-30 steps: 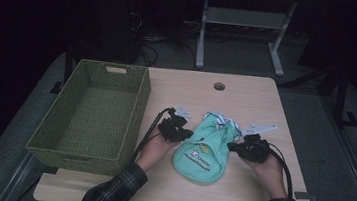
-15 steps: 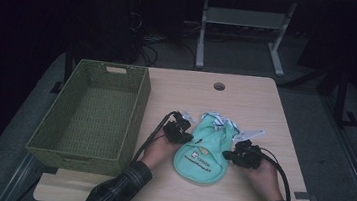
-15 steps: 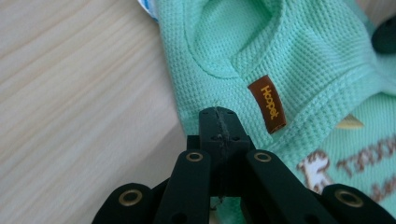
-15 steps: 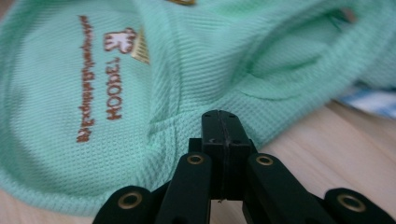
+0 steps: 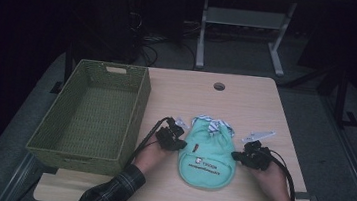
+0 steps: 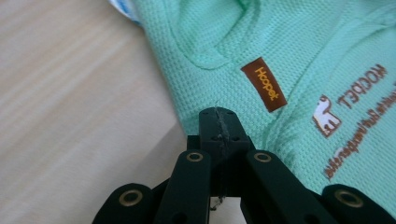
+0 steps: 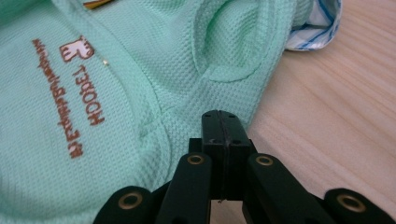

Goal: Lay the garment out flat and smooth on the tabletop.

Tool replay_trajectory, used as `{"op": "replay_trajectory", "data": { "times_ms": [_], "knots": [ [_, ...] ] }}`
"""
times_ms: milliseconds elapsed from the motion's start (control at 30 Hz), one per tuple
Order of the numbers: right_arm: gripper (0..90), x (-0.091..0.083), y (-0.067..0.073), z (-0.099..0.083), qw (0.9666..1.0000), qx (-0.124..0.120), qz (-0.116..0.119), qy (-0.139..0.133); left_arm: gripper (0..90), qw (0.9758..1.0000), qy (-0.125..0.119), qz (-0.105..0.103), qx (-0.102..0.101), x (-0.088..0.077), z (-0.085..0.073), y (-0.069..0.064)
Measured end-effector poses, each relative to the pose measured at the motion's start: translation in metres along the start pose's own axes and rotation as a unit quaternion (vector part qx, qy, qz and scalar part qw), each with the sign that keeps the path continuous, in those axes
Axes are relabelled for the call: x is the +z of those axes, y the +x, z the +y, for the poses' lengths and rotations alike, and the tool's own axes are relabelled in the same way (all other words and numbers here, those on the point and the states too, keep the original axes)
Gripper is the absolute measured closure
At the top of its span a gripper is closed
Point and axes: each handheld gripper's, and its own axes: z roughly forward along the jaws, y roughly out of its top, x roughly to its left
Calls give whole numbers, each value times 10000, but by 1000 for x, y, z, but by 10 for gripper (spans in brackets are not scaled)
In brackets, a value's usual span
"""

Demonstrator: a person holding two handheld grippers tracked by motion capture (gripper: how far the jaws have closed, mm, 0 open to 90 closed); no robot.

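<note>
A small mint-green pet shirt [image 5: 207, 156] with brown lettering and a striped blue-white collar lies flat on the wooden table [image 5: 251, 103]. My left gripper [image 5: 178, 143] is at the shirt's left edge. In the left gripper view its jaws [image 6: 217, 112] are shut, the tip on the hem of the shirt [image 6: 219, 46] below a brown label. My right gripper [image 5: 239, 156] is at the shirt's right edge. In the right gripper view [image 7: 219, 114] it is shut on the edge of the fabric [image 7: 154, 70], and creases run toward the tip.
An empty green woven basket [image 5: 135, 121] stands along the table's left side, close to my left hand. A round cable hole [image 5: 219, 86] sits near the table's far edge. Bare wood lies beyond the shirt and to the right of my right hand.
Both grippers have come slightly toward the table's front edge with the shirt. The shirt, tilted a second ago, now lies straight and flat.
</note>
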Motion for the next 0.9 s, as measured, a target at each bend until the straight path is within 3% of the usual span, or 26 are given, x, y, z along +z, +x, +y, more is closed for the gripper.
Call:
{"op": "replay_trajectory", "data": {
  "times_ms": [100,333,567,733,900],
  "knots": [
    [900,-2,-2,2,9999,-51,30,-85,897,9999,-26,-64,-72,-1,2,1],
    [900,-8,-11,21,9986,55,34,-516,897,9985,-470,166,-243,-6,23,13],
    [900,6,-27,49,9975,196,24,-680,897,9967,-637,353,-357,6,41,30],
    [900,19,-34,62,9979,206,0,-613,897,9965,-605,396,-416,22,50,36],
    [900,30,-34,69,9984,198,16,-527,897,9976,-412,437,-349,35,50,37]
  ]
}}
